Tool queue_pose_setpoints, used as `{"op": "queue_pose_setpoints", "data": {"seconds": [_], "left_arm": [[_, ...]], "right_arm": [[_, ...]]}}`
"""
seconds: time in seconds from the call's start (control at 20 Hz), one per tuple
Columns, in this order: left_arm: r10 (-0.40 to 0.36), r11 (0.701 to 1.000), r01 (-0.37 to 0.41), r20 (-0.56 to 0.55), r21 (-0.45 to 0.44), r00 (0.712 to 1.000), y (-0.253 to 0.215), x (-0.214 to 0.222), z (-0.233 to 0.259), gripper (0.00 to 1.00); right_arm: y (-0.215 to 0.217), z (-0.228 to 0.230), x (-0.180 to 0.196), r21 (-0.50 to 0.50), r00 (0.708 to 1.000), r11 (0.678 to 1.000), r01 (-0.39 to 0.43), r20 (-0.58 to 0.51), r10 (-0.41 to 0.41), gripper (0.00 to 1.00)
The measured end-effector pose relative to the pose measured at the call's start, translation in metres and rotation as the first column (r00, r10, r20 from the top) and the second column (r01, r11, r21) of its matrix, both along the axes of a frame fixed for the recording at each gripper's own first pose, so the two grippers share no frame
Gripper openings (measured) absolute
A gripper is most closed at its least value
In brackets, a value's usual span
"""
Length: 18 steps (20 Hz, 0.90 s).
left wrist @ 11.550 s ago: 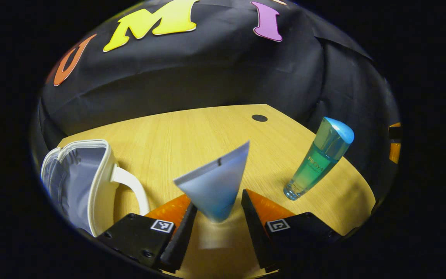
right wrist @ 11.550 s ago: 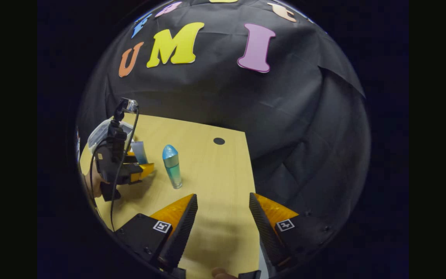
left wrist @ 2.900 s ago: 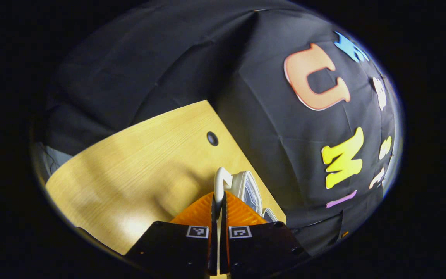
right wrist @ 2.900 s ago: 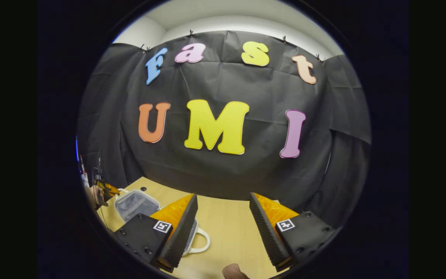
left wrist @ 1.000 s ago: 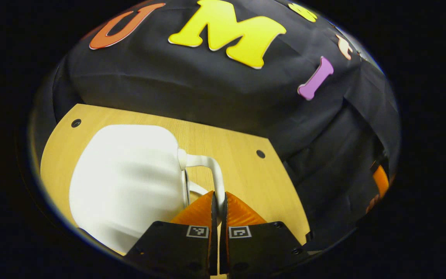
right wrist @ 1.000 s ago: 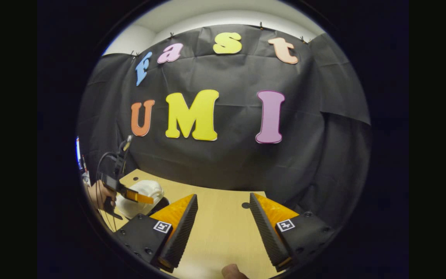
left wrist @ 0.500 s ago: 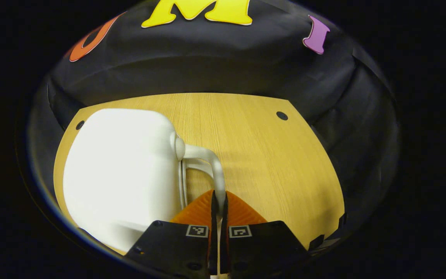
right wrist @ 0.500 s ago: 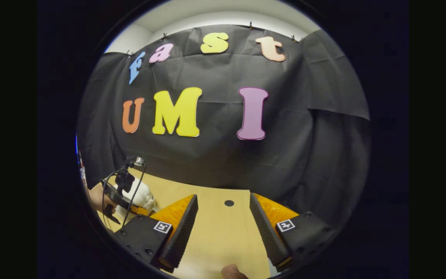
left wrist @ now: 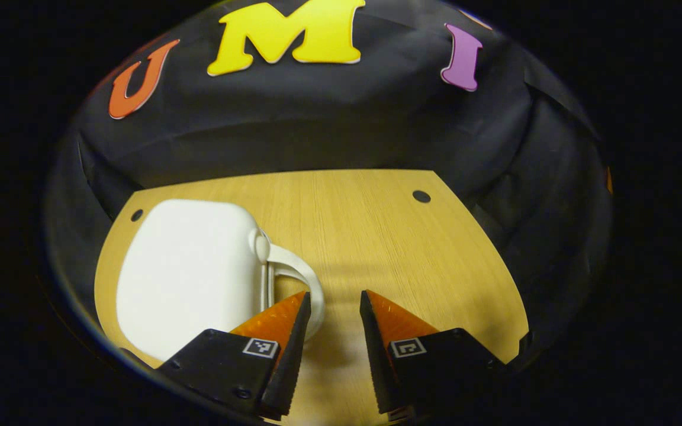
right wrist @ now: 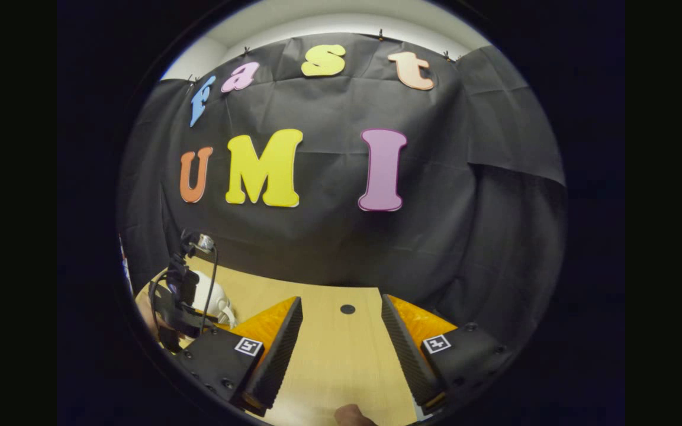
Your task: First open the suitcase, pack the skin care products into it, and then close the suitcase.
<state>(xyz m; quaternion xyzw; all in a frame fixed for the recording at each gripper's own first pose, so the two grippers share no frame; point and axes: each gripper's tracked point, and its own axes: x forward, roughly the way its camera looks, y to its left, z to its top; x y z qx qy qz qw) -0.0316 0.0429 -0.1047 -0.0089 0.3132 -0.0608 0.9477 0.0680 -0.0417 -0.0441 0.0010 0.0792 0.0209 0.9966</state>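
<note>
In the left gripper view, the left gripper (left wrist: 334, 307) hangs just above the light wooden table (left wrist: 388, 236) with its fingers apart and nothing between them. Just beyond its left finger curves the white loop handle (left wrist: 299, 278) of the small white hard-shell suitcase (left wrist: 190, 266), which lies closed and flat. In the right gripper view, the right gripper (right wrist: 341, 313) is spread wide and empty over the table, the suitcase (right wrist: 211, 299) far off at the left.
</note>
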Motion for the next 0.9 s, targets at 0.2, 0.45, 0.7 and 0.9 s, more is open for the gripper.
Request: {"op": "queue_pose_setpoints", "data": {"seconds": [0.2,0.45,0.7,0.9], "left_arm": [[0.061,0.998,-0.061,0.196,-0.006,0.979,0.046,-0.036,0.110,0.95],[0.150,0.985,-0.171,0.364,0.026,0.919,0.109,-0.078,0.184,0.97],[0.182,0.976,-0.216,0.495,0.010,0.850,0.154,-0.117,0.274,0.97],[0.159,0.979,-0.204,0.586,0.011,0.794,0.160,-0.142,0.313,0.97]], "right_arm": [[0.022,0.026,0.004,-0.010,0.999,1.000,0.004,0.042,-0.003,0.78],[0.054,0.056,0.002,-0.017,0.995,1.000,-0.012,0.099,0.013,0.79],[0.083,0.074,-0.003,0.002,0.991,1.000,-0.022,0.131,0.021,0.80],[0.101,0.083,-0.008,0.023,0.986,1.000,-0.019,0.164,0.015,0.79]]}}
